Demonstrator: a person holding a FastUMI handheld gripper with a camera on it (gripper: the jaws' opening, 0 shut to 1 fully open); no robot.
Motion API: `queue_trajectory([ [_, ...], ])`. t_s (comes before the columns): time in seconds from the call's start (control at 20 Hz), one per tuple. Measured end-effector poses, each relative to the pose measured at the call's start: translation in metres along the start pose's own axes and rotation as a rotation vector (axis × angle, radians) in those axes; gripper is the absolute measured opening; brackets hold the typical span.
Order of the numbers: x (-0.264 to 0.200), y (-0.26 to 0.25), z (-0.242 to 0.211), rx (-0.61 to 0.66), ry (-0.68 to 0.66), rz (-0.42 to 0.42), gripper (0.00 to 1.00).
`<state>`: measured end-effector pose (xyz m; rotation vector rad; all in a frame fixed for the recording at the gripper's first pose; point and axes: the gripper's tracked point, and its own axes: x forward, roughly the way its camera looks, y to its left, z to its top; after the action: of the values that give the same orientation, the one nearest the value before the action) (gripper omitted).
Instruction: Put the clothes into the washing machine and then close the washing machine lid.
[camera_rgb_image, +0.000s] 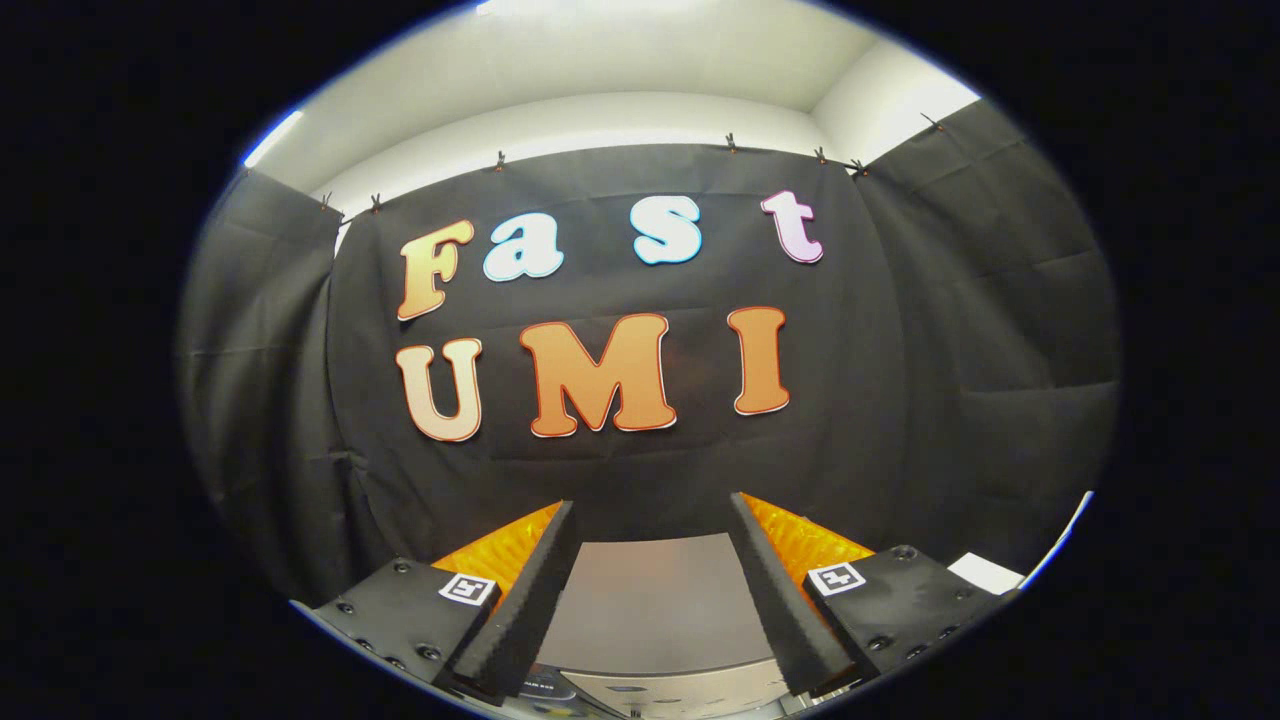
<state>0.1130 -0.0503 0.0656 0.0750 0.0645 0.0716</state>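
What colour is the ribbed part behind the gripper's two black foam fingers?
Bright orange ribbed part, seen in the gripper view; the open gripper holds nothing.

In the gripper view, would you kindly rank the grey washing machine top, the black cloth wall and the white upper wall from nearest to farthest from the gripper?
The gripper is open and holds nothing.
1. Washing machine top: between and just below the fingers.
2. Black cloth wall: beyond the fingers, straight ahead.
3. White upper wall: above and behind the cloth.

A recording booth, walled by clipped black cloth (950, 330).
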Motion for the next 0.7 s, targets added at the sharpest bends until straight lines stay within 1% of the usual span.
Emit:
queue_trajectory([
  [0.1,-0.008,-0.013,0.003,0.016,-0.011,0.015,0.98],
  [0.25,-0.015,-0.031,0.006,0.012,-0.024,0.015,0.98],
  [0.4,-0.021,-0.036,0.010,0.011,-0.029,0.026,0.98],
  [0.55,-0.025,-0.043,0.012,-0.017,-0.038,0.010,0.98],
  [0.7,-0.026,-0.042,0.010,-0.030,-0.033,0.017,0.98],
])
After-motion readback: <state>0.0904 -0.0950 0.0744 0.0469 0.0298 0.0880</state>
